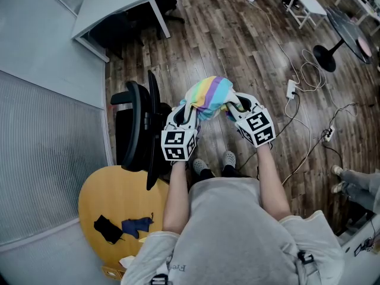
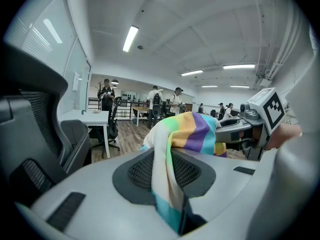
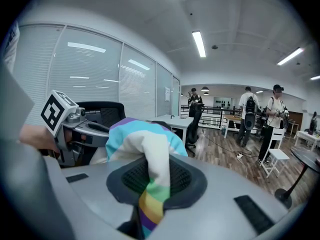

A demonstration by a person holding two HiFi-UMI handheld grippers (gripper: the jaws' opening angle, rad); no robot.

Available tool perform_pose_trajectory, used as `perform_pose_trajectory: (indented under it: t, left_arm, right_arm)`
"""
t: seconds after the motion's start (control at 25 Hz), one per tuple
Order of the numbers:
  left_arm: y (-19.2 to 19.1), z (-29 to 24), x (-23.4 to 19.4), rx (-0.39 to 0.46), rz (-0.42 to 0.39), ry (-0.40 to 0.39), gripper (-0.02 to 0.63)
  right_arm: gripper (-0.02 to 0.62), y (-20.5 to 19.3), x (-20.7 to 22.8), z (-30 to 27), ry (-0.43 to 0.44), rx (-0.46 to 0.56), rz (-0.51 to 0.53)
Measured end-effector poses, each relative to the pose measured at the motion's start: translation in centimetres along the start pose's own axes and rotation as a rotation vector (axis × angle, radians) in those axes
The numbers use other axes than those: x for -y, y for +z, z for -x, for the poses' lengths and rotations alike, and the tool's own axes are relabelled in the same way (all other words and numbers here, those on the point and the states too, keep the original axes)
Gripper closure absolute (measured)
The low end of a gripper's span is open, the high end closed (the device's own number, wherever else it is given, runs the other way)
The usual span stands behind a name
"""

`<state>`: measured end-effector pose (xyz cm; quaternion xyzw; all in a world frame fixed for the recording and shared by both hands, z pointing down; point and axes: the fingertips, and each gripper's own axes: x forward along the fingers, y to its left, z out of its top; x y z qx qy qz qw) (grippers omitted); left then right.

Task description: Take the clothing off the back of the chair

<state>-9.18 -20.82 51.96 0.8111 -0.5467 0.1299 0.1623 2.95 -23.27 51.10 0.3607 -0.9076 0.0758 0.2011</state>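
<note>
A rainbow-striped garment [image 1: 209,95] hangs bunched between my two grippers, held up in the air just right of the black office chair [image 1: 139,132]. No part of it lies on the chair's back in the head view. My left gripper [image 1: 191,109] is shut on the garment's left side, and in the left gripper view the cloth [image 2: 185,134] is pinched between the jaws. My right gripper [image 1: 233,107] is shut on its right side, with the cloth [image 3: 150,154] drawn down between the jaws. Each gripper view shows the other gripper [image 2: 252,121] [image 3: 75,119] close by.
A round wooden table [image 1: 98,195] with dark cloths [image 1: 122,227] stands at the lower left beside a glass partition. A white desk [image 1: 113,2] is at the back left. Cables and a power strip [image 1: 291,89] lie on the wood floor at right. People [image 3: 247,114] stand far off.
</note>
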Motion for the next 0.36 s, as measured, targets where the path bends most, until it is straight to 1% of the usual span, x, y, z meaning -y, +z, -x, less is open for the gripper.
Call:
perform_pose_trajectory:
  t: [0.36]
  left_arm:
    - [0.48, -0.23, 0.05, 0.021, 0.017, -0.008, 0.508]
  right_arm:
    - [0.523, 0.07, 0.31, -0.08, -0.012, 0.017, -0.011]
